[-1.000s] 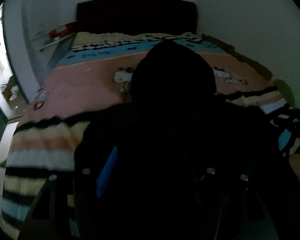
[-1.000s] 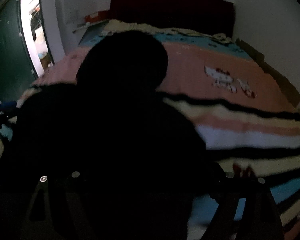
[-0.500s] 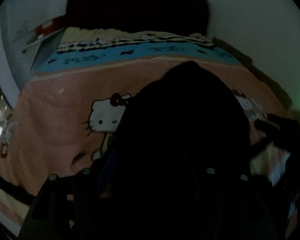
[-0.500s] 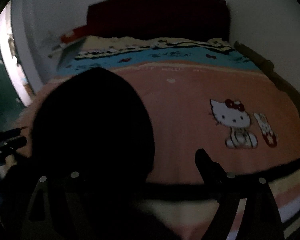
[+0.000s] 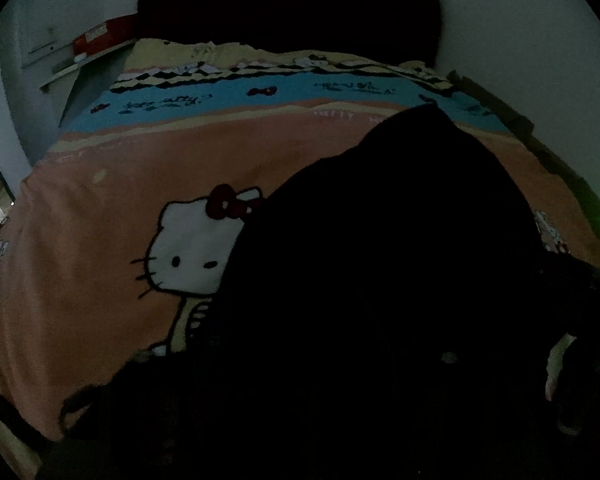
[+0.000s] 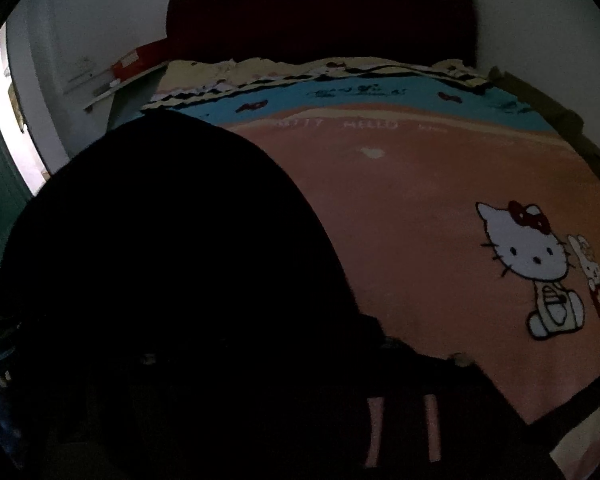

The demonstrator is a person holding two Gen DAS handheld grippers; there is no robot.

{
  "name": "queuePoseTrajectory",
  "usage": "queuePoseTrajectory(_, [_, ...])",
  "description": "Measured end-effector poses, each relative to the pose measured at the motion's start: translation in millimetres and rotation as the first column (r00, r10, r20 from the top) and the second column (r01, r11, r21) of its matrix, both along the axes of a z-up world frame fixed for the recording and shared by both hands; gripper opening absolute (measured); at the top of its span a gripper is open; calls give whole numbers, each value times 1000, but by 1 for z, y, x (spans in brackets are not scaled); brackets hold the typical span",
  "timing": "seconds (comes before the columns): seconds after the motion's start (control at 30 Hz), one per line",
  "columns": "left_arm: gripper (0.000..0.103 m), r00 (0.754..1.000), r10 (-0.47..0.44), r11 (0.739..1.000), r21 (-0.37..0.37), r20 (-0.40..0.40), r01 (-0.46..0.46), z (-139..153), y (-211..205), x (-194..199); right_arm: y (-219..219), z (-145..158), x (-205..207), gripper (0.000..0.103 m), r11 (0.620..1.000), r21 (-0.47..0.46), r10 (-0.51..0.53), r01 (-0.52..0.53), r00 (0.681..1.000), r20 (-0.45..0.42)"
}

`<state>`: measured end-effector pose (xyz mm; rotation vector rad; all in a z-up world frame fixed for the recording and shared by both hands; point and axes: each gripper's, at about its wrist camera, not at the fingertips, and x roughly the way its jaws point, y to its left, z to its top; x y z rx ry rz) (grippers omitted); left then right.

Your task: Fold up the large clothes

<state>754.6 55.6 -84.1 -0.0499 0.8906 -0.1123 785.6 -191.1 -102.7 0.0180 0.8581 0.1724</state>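
Since a second ago, black garment (image 5: 380, 280) has advanced up blanket (image 5: 100, 240).

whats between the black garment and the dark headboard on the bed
Only blanket: its pink field, then blue band, between black garment and headboard. Clearest in the right wrist view.

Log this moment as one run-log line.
task: fold clothes | black garment spread on bed | left, right grippers: hidden in dark | grip: cannot tell

Both grippers lost in darkness, jaws not discernible
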Motion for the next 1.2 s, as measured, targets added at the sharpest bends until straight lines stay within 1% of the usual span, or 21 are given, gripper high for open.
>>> queuePoseTrajectory(0.03, [16, 1000, 5, 1000, 3, 3, -5, 2, 2, -2, -1, 3, -3, 16, 1000, 10, 5, -5, 1000, 5])
queuePoseTrajectory(0.1, [12, 1000, 8, 1000, 6, 4, -8, 7, 5, -9, -1, 12, -10, 12, 1000, 24, 15, -15, 1000, 12])
queuePoseTrajectory(0.13, [11, 1000, 6, 1000, 9, 3, -6, 11, 4, -13, 1, 15, -13, 10, 999, 24, 23, -23, 1000, 17])
queuePoseTrajectory(0.2, [10, 1000, 3, 1000, 9, 10, -3, 21, 7, -25, 6, 27, -27, 9, 998, 22, 53, -54, 998, 35])
queuePoseTrajectory(0.27, [9, 1000, 8, 1000, -10, 15, -8, 32, 11, -40, 9, 38, -40, 8, 996, 34, 81, -83, 996, 43])
queuePoseTrajectory(0.37, [9, 999, 18, 999, -38, 30, -17, 50, 21, -73, 9, 59, -72, 8, 988, 65, 139, -142, 989, 54])
queuePoseTrajectory(0.47, [9, 999, 22, 995, -96, 39, -18, 69, 37, -114, 8, 83, -119, 7, 973, 70, 215, -221, 974, 76])
queuePoseTrajectory(0.53, [9, 998, 18, 991, -131, 54, -11, 81, 47, -143, 2, 100, -160, 7, 959, 78, 266, -274, 959, 97])
queuePoseTrajectory(0.63, [9, 998, 17, 983, -182, 67, -4, 98, 59, -188, -10, 117, -215, 8, 938, 126, 303, -322, 942, 146])
queuePoseTrajectory(0.67, [9, 997, 13, 982, -191, 75, 2, 103, 61, -201, -13, 119, -227, 8, 934, 136, 310, -332, 937, 159])
queuePoseTrajectory(0.73, [9, 995, -4, 982, -185, 99, 22, 112, 64, -234, -18, 124, -268, 8, 922, 148, 326, -358, 923, 203])
queuePoseTrajectory(0.77, [9, 995, -11, 983, -179, 104, 30, 114, 64, -248, -20, 124, -278, 8, 920, 154, 326, -360, 922, 210])
queuePoseTrajectory(0.8, [9, 994, -17, 985, -169, 111, 36, 113, 65, -265, -22, 124, -297, 8, 917, 167, 323, -362, 920, 220])
queuePoseTrajectory(0.9, [9, 993, -28, 990, -136, 119, 44, 106, 62, -301, -25, 120, -338, 8, 912, 195, 313, -360, 920, 235])
queuePoseTrajectory(1.0, [9, 992, -36, 990, -130, 121, 52, 96, 61, -330, -25, 115, -366, 8, 911, 208, 307, -356, 923, 234])
queuePoseTrajectory(1.1, [9, 991, -43, 991, -121, 129, 59, 88, 59, -357, -23, 110, -395, 8, 914, 190, 316, -358, 923, 218])
queuePoseTrajectory(1.2, [10, 989, -52, 996, -60, 141, 61, 76, 53, -380, -20, 105, -411, 8, 919, 157, 328, -361, 922, 203])
